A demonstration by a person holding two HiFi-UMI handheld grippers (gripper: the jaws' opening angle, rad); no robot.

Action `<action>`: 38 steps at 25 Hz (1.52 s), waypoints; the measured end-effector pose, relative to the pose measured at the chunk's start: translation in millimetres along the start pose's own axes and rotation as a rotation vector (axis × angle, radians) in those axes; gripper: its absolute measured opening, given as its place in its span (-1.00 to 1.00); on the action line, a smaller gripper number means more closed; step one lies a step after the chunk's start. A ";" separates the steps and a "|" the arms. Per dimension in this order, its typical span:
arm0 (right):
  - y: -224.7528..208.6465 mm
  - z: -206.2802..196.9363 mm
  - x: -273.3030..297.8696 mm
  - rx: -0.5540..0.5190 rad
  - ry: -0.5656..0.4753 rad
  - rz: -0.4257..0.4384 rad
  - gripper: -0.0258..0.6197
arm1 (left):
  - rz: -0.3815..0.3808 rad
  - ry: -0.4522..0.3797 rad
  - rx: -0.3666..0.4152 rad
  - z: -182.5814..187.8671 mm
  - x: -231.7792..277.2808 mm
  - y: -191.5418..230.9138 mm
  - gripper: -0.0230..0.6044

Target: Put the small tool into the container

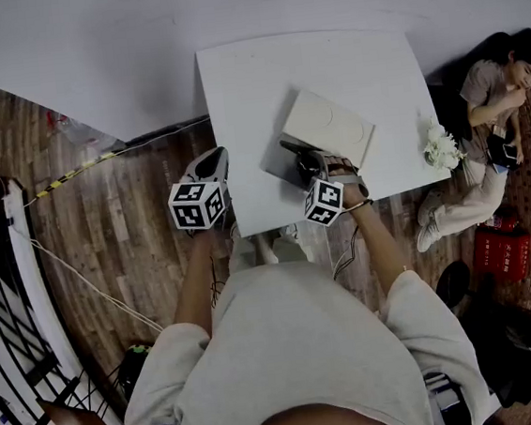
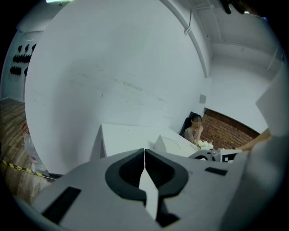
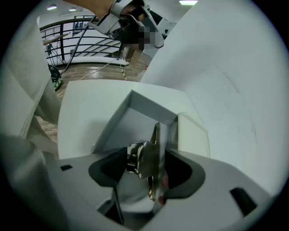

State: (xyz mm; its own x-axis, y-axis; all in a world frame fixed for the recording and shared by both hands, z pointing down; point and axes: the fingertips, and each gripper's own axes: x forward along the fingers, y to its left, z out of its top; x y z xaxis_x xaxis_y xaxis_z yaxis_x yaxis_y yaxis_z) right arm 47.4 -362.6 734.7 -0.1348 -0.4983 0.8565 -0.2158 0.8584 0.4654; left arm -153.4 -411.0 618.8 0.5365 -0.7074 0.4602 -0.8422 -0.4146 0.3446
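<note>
Head view: a white table stands against a pale wall, and a white box sits on it with its lid tilted up. The right claw reaches in at the box's near side. The left claw hangs at the table's near-left edge, apart from the box. A bunch of white flowers lies at the table's right edge. Beyond it a person sits on the wooden floor, with a red crate near their feet.

Left gripper view: the left claw is clenched, tips meeting, with nothing between them. Ahead are the table, the white box and the seated person against a brick wall.

Right gripper view: the right claw is released, its jaws standing wide apart. The small metal tool stands upright between them, nearer the right-hand jaw and clear of the left. It looks slightly blurred, so whether it touches that jaw is hard to tell. Directly beyond it is the open inside of the white box, on the table.
</note>
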 end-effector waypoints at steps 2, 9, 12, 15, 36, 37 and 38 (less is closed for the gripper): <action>-4.0 1.8 -5.6 0.023 -0.019 -0.021 -0.14 | -0.003 0.000 0.003 0.3 1.1 -1.8 -0.90; -6.9 5.9 -29.5 0.071 -0.076 -0.088 -0.37 | -0.016 -0.004 0.012 4.2 1.0 -11.1 -0.90; -8.0 6.1 -38.3 0.083 -0.088 -0.120 -0.54 | -0.023 -0.008 0.020 5.7 1.5 -14.4 -0.90; -8.9 3.7 -45.8 0.096 -0.093 -0.149 -0.73 | -0.027 -0.010 0.022 5.7 1.7 -19.2 -0.90; -45.6 -11.5 -89.4 0.650 -0.260 -0.222 -0.92 | -0.052 -0.033 0.103 26.9 -4.3 -57.9 -0.90; -49.4 -10.6 -93.1 0.693 -0.283 -0.223 -0.92 | -0.051 -0.034 0.108 28.4 -5.6 -59.8 -0.90; -53.1 -9.9 -96.7 0.734 -0.307 -0.223 -0.92 | -0.050 -0.036 0.114 29.7 -6.9 -61.6 -0.90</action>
State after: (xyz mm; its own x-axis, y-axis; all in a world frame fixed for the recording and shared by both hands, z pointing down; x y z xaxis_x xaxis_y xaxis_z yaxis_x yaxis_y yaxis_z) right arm 81.4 -358.8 629.4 -0.2497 -0.7499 0.6126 -0.8313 0.4905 0.2615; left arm -106.8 -397.6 570.1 0.5775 -0.7035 0.4143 -0.8161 -0.5107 0.2705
